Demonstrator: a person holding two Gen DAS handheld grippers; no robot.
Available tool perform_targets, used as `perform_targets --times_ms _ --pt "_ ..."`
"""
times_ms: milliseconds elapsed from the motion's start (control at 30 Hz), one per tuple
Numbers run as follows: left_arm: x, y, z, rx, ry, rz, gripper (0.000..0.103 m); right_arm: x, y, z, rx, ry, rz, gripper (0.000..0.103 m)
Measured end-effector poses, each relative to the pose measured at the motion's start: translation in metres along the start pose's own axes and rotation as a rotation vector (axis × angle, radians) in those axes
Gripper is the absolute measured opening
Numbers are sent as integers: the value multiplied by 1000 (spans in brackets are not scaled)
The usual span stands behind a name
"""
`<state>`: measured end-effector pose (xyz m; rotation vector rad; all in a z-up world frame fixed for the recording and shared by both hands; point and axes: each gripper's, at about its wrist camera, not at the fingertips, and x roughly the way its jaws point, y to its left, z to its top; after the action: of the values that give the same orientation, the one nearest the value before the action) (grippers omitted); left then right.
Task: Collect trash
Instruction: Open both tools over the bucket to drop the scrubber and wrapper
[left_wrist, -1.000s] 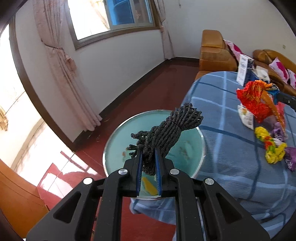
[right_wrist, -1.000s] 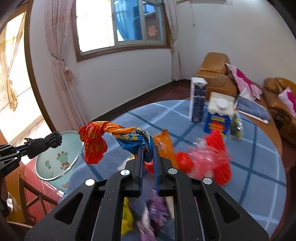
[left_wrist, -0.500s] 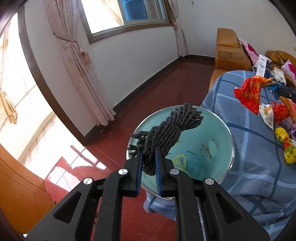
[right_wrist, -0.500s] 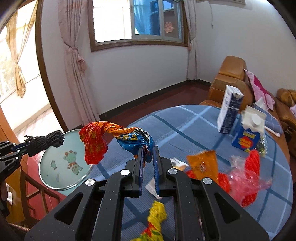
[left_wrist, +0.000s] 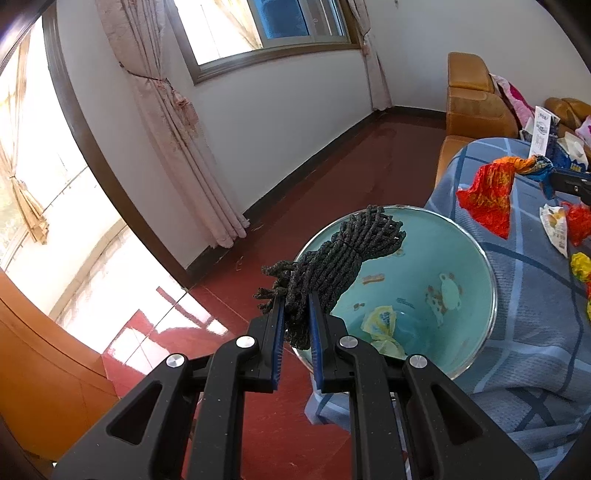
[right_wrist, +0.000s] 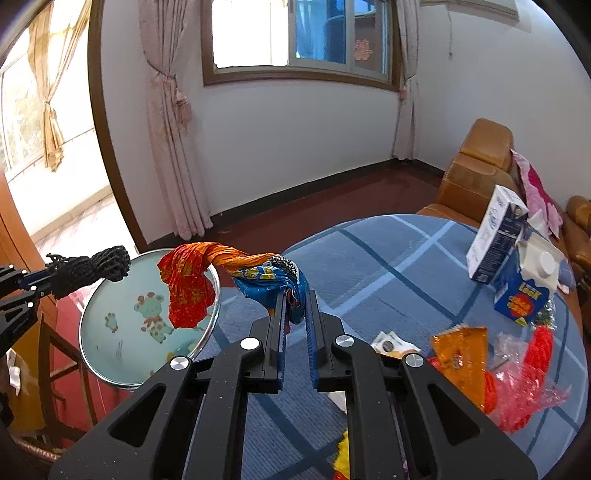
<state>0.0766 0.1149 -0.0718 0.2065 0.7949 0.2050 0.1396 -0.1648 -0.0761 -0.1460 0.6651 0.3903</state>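
My left gripper (left_wrist: 295, 306) is shut on a black rope bundle (left_wrist: 340, 254) and holds it over the near rim of a teal basin (left_wrist: 476, 266) beside the table. A yellow wrapper (left_wrist: 380, 325) lies in the basin. My right gripper (right_wrist: 295, 306) is shut on a twisted red, orange and blue foil wrapper (right_wrist: 192, 291), held above the table edge with its red end over the basin (right_wrist: 122, 354). The rope bundle (right_wrist: 96, 266) and left gripper show at the left of the right wrist view. The foil wrapper (left_wrist: 487, 195) shows at the right of the left wrist view.
A round table with a blue plaid cloth (right_wrist: 388, 266) holds two cartons (right_wrist: 517, 258) and several loose wrappers (right_wrist: 480, 369). Brown sofas (right_wrist: 476, 173) stand behind it. A wooden chair (right_wrist: 55, 369) supports the basin. Red floor (left_wrist: 332, 166) lies beyond.
Both grippers have moved left toward the basin with their loads. The basin now looks larger and nearer in the left wrist view, and the foil wrapper's red end overlaps it.
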Motion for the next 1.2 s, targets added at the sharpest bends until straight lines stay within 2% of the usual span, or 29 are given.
perform_targets --times_ms 367,833,933,967,1000,1067,1133,1200 --pt "2 4 -1 -2 4 20 12 14 25 0 -56 27 29 11" --pt "1 4 -2 -2 2 -8 14 16 36 0 -81 32 49 11" --pt "1 1 -1 1 2 -18 19 17 42 0 -97 39 73 11" --pt "1 -1 -2 7 1 -21 25 17 45 -1 -106 36 83 12" --pt "1 -2 -2 11 1 -24 29 18 48 -1 -113 36 89 18" --pt "0 -5 -2 11 -2 -23 52 19 52 -2 -121 39 94 29" --pt "0 -7 -3 13 -7 -24 54 19 53 -3 -119 39 99 39" --pt "0 -8 -2 9 -7 -31 54 18 53 -4 -115 40 98 41"
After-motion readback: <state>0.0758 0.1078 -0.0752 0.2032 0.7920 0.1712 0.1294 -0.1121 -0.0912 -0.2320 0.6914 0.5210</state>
